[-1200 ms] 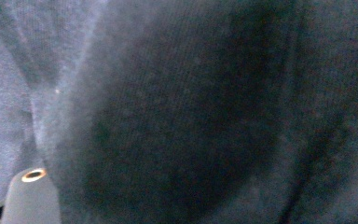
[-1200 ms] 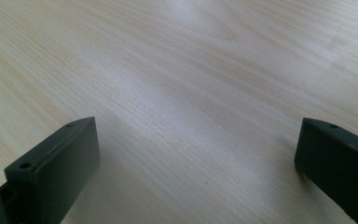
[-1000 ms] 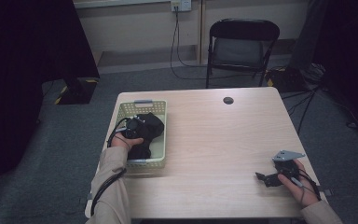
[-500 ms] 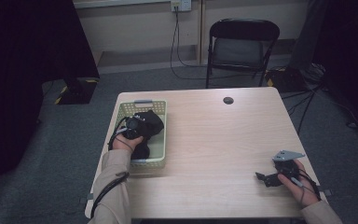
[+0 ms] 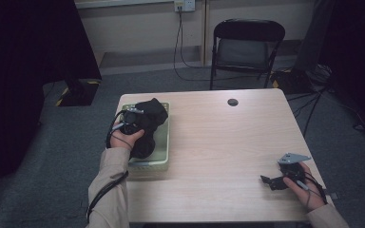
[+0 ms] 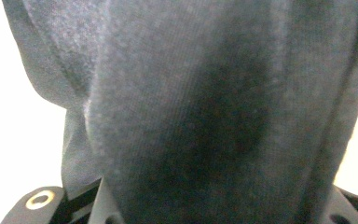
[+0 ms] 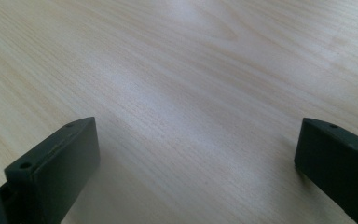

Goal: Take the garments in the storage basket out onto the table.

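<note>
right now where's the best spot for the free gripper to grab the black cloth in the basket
Probably the loose bunch of the black cloth humped above the rim of the basket, coming from above on the open table side. That fold stands clear of the walls. The left gripper is already shut on the cloth; the right gripper sits open, low over the table.

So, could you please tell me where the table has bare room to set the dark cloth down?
The table is bare between the basket and the right claw, up to the small black disc. The left edge is crowded: basket, dark cloth, left claw.
</note>
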A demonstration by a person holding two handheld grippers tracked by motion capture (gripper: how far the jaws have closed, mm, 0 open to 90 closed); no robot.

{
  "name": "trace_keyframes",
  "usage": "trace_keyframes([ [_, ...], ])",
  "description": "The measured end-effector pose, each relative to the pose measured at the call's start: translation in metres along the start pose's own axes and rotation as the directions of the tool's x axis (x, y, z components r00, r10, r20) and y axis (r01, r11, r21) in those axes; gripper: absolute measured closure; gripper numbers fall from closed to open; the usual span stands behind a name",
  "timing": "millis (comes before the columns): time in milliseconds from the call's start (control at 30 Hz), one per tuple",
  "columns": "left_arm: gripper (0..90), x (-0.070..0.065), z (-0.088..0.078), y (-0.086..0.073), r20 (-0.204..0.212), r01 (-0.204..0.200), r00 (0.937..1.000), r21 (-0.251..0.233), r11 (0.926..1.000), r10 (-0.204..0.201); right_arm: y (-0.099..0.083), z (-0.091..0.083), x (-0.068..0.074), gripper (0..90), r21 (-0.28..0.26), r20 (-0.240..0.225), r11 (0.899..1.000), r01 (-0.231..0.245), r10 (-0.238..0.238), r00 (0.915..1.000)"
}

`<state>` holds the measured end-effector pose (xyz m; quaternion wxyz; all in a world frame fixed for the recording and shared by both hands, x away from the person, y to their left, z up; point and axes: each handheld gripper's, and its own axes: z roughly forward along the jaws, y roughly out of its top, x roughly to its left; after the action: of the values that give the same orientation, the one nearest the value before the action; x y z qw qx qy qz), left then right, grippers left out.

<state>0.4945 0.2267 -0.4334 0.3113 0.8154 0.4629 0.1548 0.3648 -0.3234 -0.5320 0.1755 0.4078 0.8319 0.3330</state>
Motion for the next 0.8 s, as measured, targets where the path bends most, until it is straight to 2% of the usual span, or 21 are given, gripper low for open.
trace_keyframes([
  [333,60.0,-0.002,-0.017,0.007,0.041,0.006,0.9992,-0.053,0.9986,-0.004,0.0,0.0,0.0,0.0,0.0,0.0,1.0,0.0,0.0,1.0],
  [467,60.0,-0.003,-0.023,0.01,0.073,0.019,0.9972,-0.087,0.9961,-0.012,0.0,0.0,0.0,0.0,0.0,0.0,1.0,0.0,0.0,1.0],
  [800,60.5,-0.012,-0.034,0.021,0.095,-0.008,0.9953,-0.124,0.9922,0.02,0.0,0.0,0.0,0.0,0.0,0.0,1.0,0.0,0.0,1.0],
])
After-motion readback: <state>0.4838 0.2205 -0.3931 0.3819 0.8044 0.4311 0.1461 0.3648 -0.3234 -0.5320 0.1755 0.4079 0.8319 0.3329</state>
